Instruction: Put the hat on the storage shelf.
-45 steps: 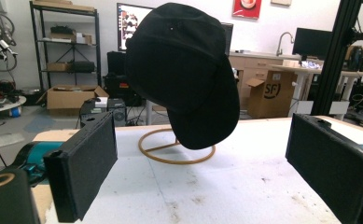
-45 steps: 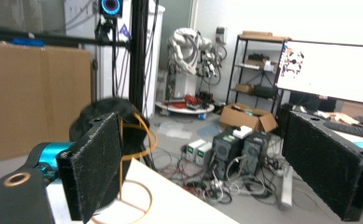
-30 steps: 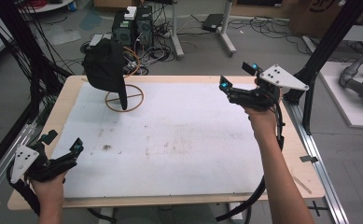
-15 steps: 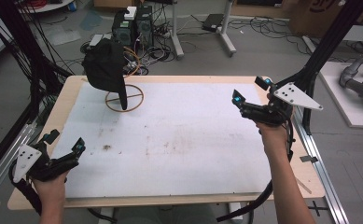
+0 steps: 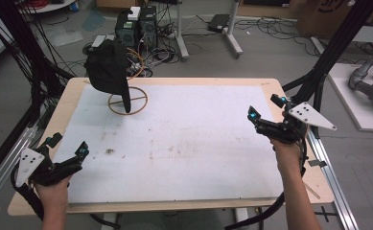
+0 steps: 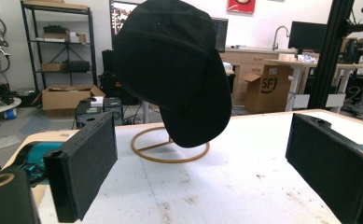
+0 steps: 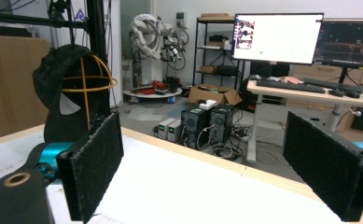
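Open tabletop [image 5: 184, 143] up to cap [image 5: 108, 67]

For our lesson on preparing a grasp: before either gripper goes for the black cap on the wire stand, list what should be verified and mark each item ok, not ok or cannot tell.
1. Black fabric cap sits on the golden wire stand: ok.
2. Left gripper open and holding nothing, fingers wide apart: ok.
3. Right gripper open and holding nothing: ok.
4. White table top free of obstacles between grippers and cap: ok.
5. Either gripper within grasping range of the cap: not ok, both are far off.
6. Stand fixed to the table: cannot tell.
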`<state>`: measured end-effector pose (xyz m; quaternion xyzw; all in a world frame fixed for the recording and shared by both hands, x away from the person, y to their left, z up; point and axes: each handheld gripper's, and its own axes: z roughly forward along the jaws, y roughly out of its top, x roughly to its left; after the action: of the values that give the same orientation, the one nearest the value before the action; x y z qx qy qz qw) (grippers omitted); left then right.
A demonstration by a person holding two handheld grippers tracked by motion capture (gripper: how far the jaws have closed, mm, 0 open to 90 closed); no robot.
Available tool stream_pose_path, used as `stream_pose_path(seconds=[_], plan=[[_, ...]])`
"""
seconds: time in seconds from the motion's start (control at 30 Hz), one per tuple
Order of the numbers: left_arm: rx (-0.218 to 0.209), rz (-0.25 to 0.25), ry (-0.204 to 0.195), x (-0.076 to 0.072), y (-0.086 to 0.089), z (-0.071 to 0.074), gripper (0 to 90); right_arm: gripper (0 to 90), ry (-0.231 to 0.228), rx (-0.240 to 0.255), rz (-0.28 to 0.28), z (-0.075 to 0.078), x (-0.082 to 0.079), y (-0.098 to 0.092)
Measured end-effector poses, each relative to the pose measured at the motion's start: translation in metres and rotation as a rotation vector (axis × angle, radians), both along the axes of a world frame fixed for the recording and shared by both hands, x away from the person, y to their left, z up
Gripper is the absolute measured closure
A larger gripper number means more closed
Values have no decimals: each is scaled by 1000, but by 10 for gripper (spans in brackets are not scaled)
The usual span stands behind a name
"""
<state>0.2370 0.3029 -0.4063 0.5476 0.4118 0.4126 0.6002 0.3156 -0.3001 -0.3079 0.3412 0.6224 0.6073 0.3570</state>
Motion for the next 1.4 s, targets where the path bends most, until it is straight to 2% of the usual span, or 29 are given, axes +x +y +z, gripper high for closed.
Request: stream_pose_path(seconds=[0.3, 0.67, 0.8, 0.87, 1.07, 1.2, 1.4], plan=[[3, 1, 0, 1, -2, 0, 92, 122, 30, 19, -40, -22, -8, -15], [1, 6, -1, 1, -2, -1, 92, 122, 64, 37, -71, -55, -13, -24], [-2, -2, -3, 1, -3, 0, 91, 122, 74, 58, -83, -65, -16, -30], [-4, -6, -1, 2, -4, 1, 91, 122, 85, 57, -86, -68, -16, -32], [8, -8, 1, 3, -5, 1, 91, 122, 81, 55, -96, -76, -16, -35], [12, -3, -2, 4, -5, 1, 91, 122, 101, 66, -107, -84, -16, -37], [14, -7, 1, 5, -5, 1, 91, 122, 94, 77, -112, -88, -17, -40]])
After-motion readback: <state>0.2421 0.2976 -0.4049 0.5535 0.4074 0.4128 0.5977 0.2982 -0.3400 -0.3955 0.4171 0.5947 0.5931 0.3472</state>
